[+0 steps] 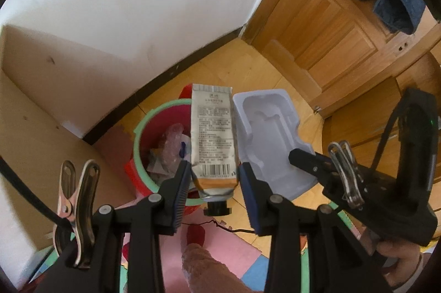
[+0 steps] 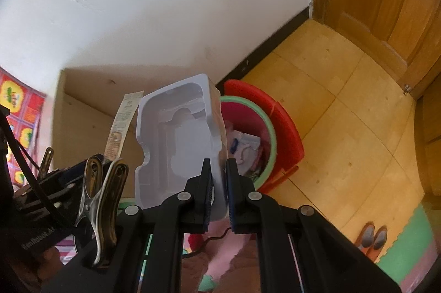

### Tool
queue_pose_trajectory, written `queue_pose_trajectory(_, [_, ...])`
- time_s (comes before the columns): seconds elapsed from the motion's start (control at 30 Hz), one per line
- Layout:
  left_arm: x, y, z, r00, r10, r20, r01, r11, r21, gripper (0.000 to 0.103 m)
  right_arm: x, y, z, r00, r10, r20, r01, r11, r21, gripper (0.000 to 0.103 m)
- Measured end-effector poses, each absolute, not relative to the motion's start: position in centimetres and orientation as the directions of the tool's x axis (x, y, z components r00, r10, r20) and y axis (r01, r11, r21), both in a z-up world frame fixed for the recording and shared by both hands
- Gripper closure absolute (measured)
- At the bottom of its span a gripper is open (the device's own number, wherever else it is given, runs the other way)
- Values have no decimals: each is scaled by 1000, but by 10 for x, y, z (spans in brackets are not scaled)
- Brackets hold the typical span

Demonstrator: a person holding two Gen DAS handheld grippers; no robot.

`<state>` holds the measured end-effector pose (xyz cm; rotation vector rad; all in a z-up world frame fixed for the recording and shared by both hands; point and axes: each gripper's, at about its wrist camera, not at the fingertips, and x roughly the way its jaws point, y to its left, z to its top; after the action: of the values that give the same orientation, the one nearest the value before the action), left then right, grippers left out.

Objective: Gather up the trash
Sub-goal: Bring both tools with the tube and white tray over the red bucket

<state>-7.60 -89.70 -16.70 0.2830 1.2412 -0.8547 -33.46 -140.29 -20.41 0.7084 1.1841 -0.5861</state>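
Note:
My left gripper (image 1: 215, 177) is shut on a flattened cream tube (image 1: 213, 138) with a black cap and a barcode, held upright above the bin. The bin (image 1: 143, 163) is red with a green rim and sits on the floor by the wall, with crumpled wrappers and bubble wrap inside. My right gripper (image 2: 219, 182) is shut on the edge of a white moulded plastic tray (image 2: 179, 138), also held over the bin (image 2: 268, 152). In the left wrist view the tray (image 1: 271, 138) hangs just right of the tube, with the right gripper (image 1: 304, 159) on its edge. The tube (image 2: 122, 125) shows left of the tray in the right wrist view.
A white wall with a dark skirting board (image 1: 171, 72) runs behind the bin. A cardboard box (image 1: 30, 111) stands at the left. A wooden door (image 1: 330, 25) with dark clothing hung on it is at the right. Coloured foam mats (image 1: 220, 254) cover the floor below. A pair of shoes (image 2: 372, 238) lies at the right.

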Motion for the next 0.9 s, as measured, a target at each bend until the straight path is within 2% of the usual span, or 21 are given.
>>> queue_pose_trajectory(0.53, [-41,-923,-287,41,-325,-945,658,721,-219,65,-336,-1443,-303,177,9,-984,754,641,141,92])
queue_pose_trajectory(0.9, [-28,-929,-330,20,-271,-962,648,737,-194,65,-328,-1443,-337,132,29,-991,757,642,120,92])
